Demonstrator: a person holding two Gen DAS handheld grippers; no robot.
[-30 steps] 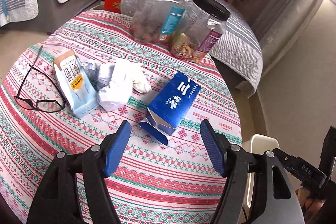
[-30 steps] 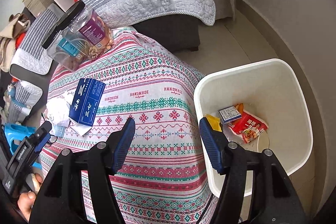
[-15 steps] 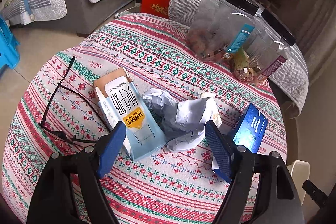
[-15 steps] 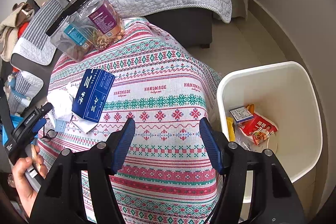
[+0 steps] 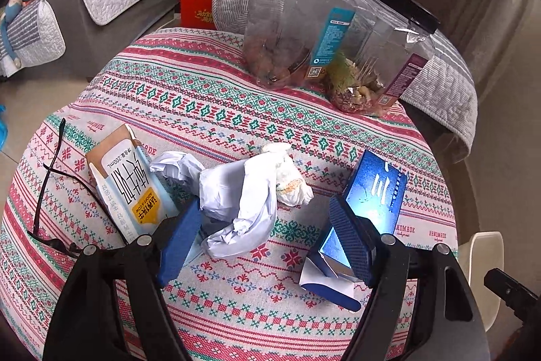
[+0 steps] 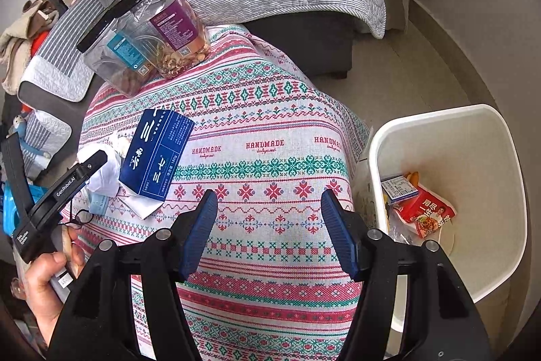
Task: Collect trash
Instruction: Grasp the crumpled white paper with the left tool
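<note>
On the round table with a patterned cloth (image 5: 216, 97) lie a crumpled white paper (image 5: 236, 192), a flattened milk carton (image 5: 132, 188) to its left and a dark blue box (image 5: 375, 192) to its right. My left gripper (image 5: 263, 202) hangs low over the paper. Its jaws are closing, the paper lies between them, and the pads stand clear of it. My right gripper (image 6: 268, 195) is open over bare cloth, with nothing between its fingers. The blue box (image 6: 155, 154) lies to its upper left. The white bin (image 6: 473, 131) stands to its right.
Black-framed glasses (image 5: 50, 192) lie left of the carton. Two clear jars with black lids (image 5: 297, 32) (image 5: 382, 56) stand at the table's far side. The bin holds a red packet (image 6: 426, 212) and other wrappers. A hand (image 6: 44, 279) holds the left gripper's body. Sofas surround the table.
My left gripper has swung left from the blue box to the crumpled paper and come down closer to it. In the right wrist view the bin has drifted right.
</note>
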